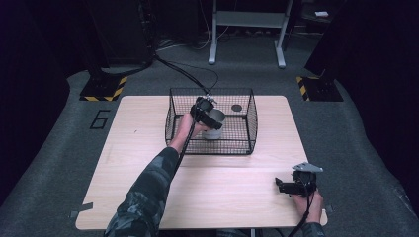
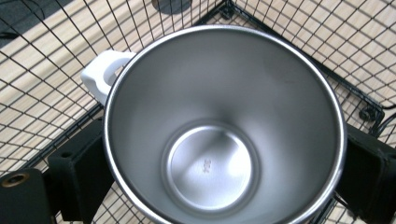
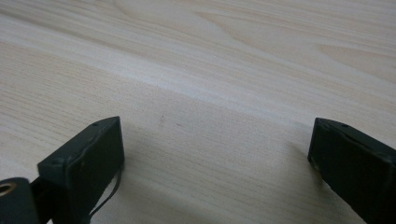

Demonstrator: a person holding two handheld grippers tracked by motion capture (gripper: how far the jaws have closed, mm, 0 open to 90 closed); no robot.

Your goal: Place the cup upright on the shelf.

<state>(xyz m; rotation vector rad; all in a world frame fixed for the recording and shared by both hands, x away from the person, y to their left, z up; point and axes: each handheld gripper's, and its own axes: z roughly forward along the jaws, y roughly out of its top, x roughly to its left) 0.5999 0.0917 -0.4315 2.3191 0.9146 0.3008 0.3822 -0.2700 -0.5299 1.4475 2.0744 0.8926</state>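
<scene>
Left gripper (image 1: 207,114): jaws flanked the steel mug (image 2: 224,126), apparently clamping its sides.
Mug: inside the wire basket (image 1: 247,143), near centre, walls apart all round.
Right gripper (image 3: 215,154): jaws wide, empty, over bare table (image 1: 232,192) by the front-right edge.

— Where's the left gripper (image 1: 206,112)?
— Far out, the left forearm (image 1: 148,190) stretched forward, jaws spread wide apart.
— The right gripper (image 1: 289,185)?
— Near right, held low in the right hand (image 1: 307,200), jaws parted wide.
</scene>
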